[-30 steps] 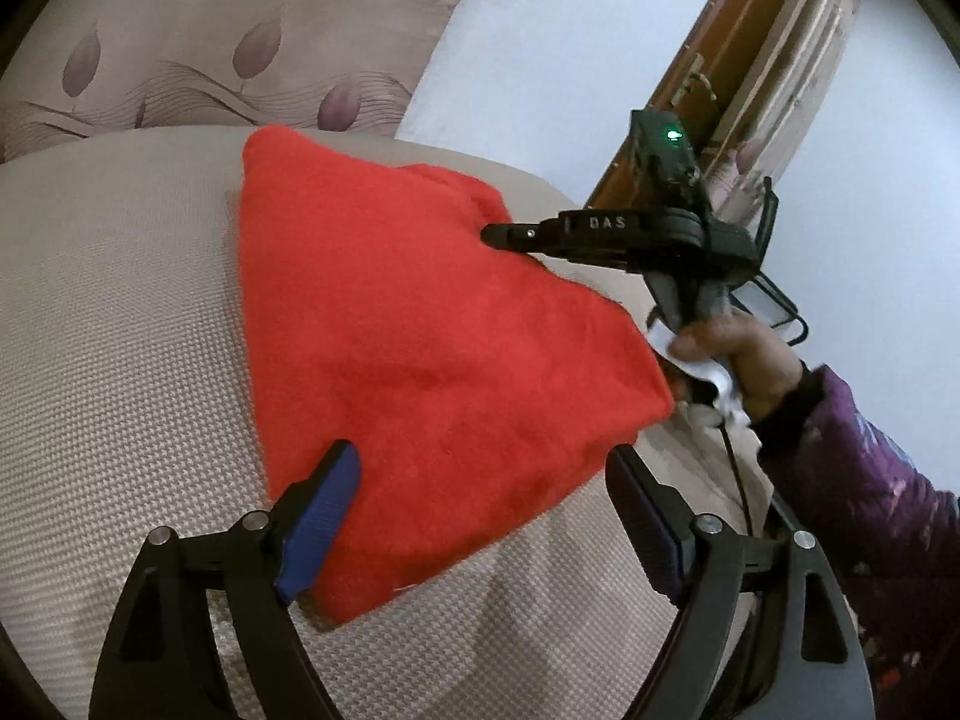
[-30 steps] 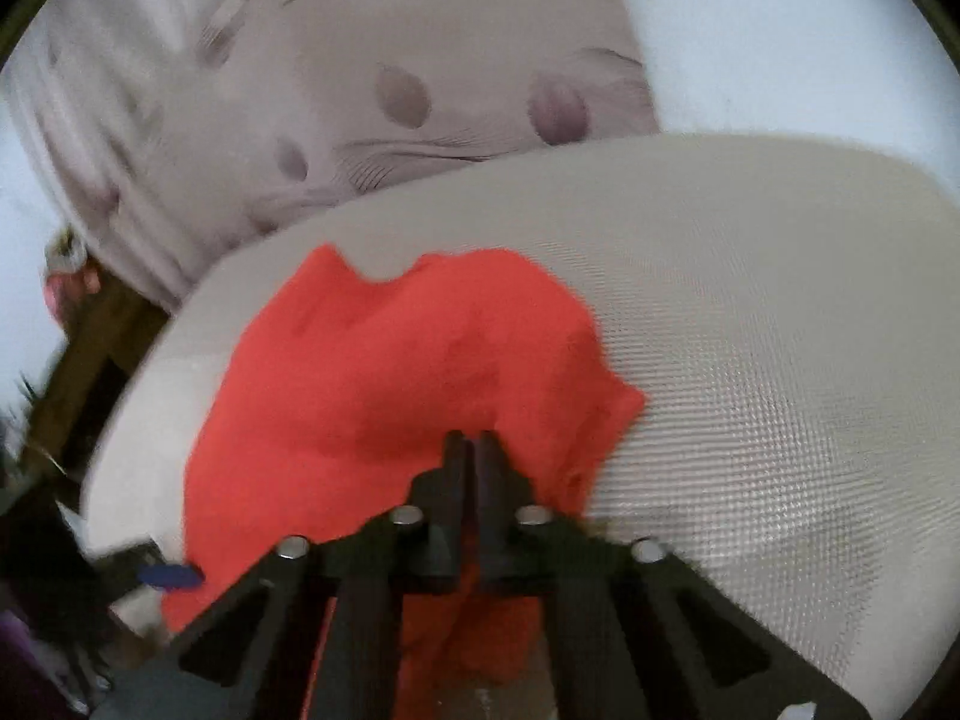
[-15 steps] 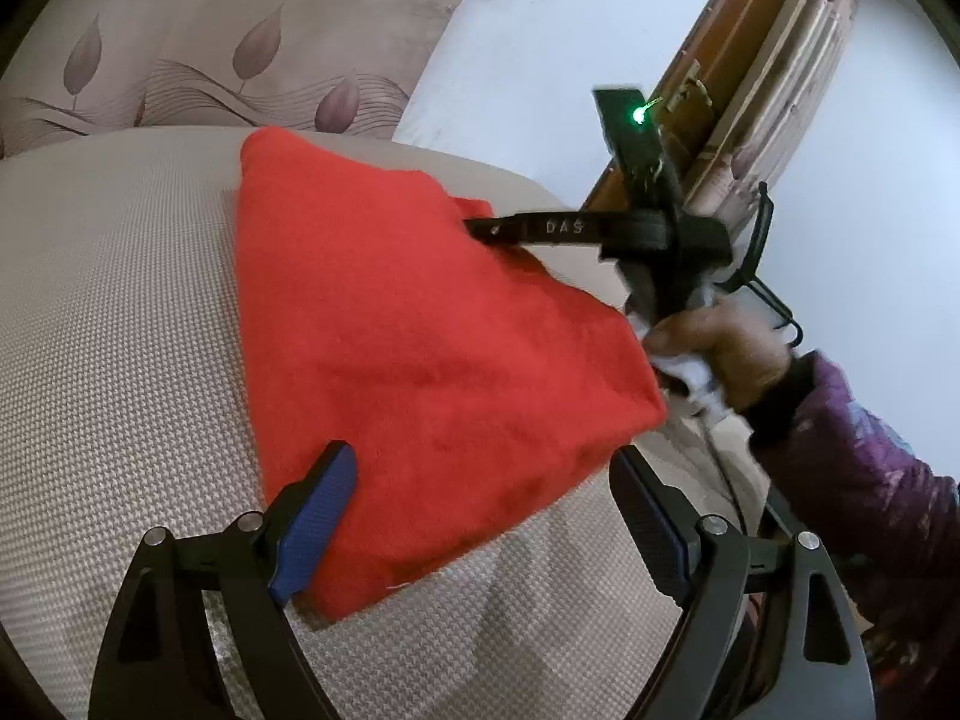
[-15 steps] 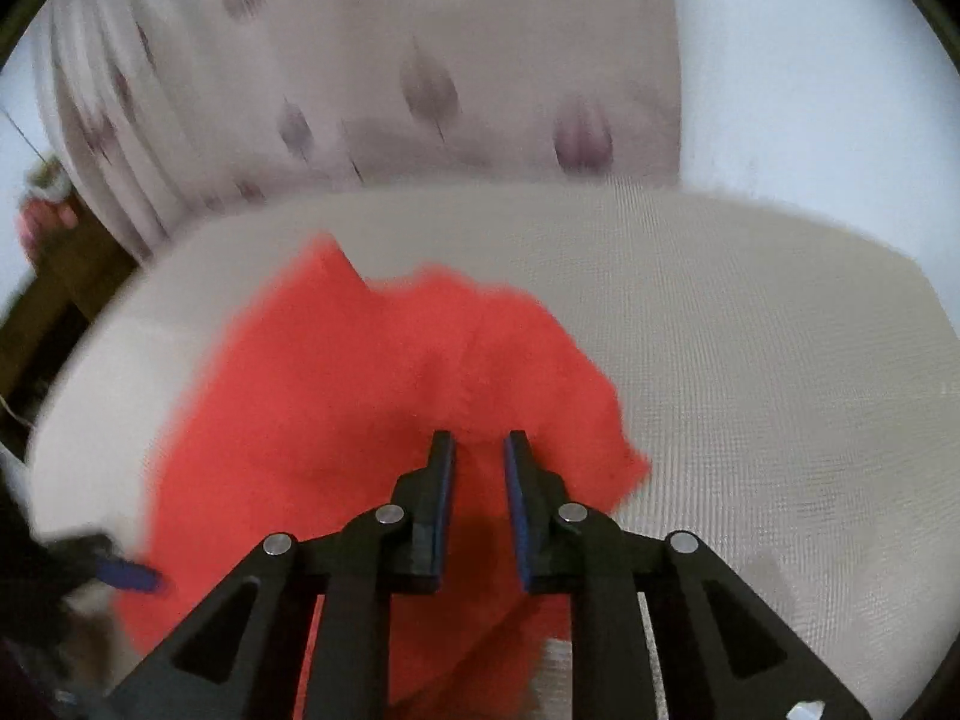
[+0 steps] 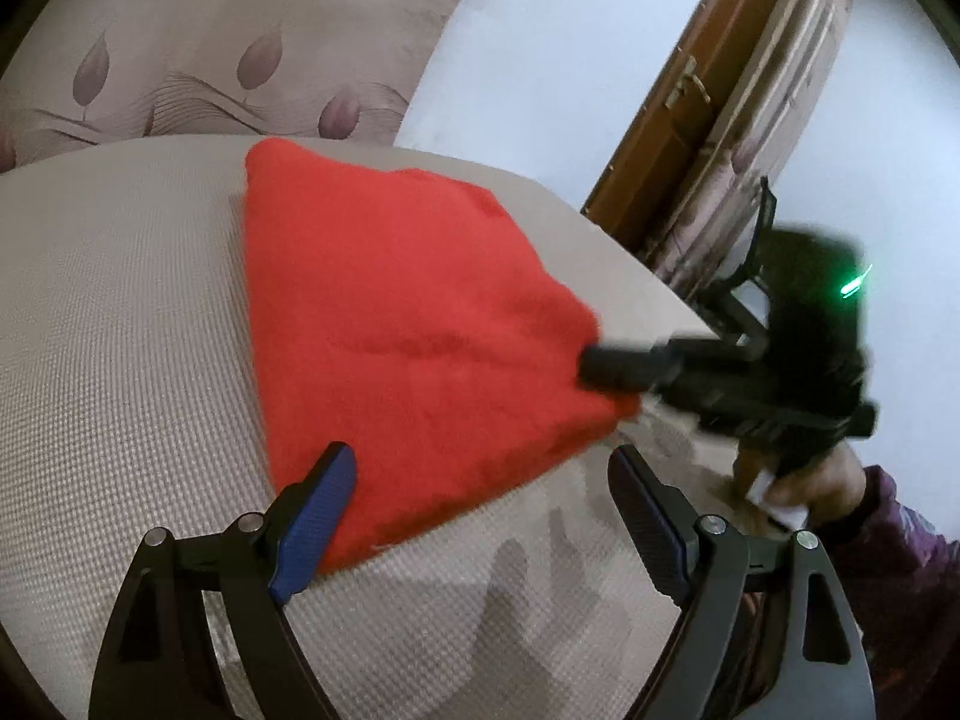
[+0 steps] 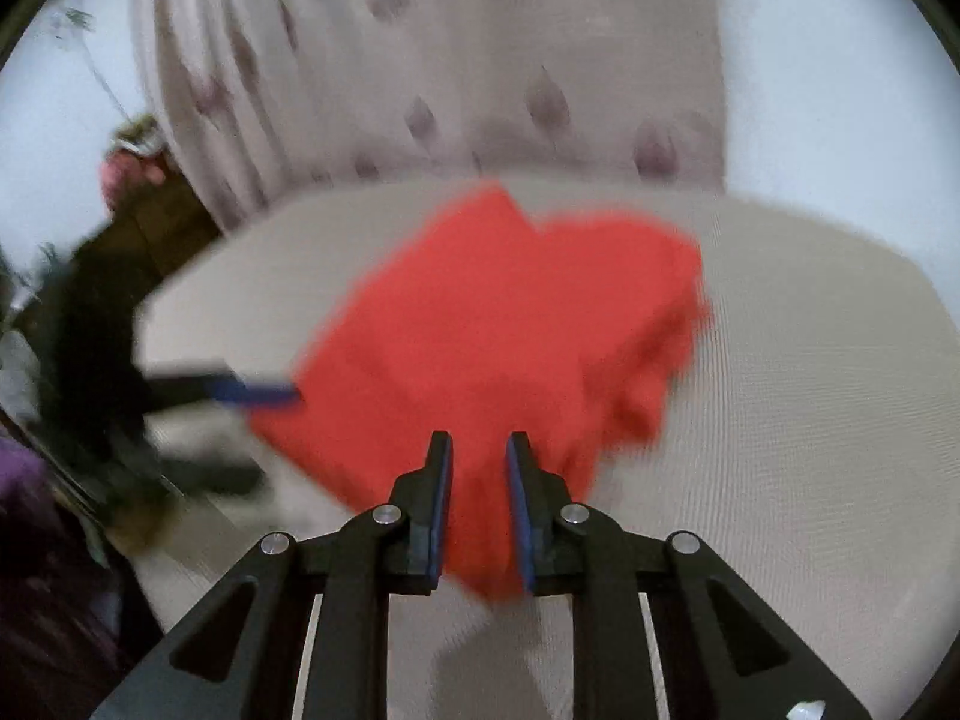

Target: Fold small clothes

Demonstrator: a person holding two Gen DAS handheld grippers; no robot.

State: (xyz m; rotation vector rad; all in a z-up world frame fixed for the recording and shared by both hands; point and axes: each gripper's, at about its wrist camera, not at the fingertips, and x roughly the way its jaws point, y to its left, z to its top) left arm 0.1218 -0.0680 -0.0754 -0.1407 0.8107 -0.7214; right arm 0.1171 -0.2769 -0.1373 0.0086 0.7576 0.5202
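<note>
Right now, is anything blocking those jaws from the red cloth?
Nothing visible. The red cloth lies on the cushion, directly before the open left gripper. The open right gripper is at its edge.

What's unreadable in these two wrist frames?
- Right wrist view: motion blur smears the red cloth, so its fold edges are unclear.
- Left wrist view: right gripper is blurred, tip against the cloth; fingers indistinguishable.
- Right wrist view: left gripper is a smeared streak.
- Cloth underside: hidden in both views.
</note>
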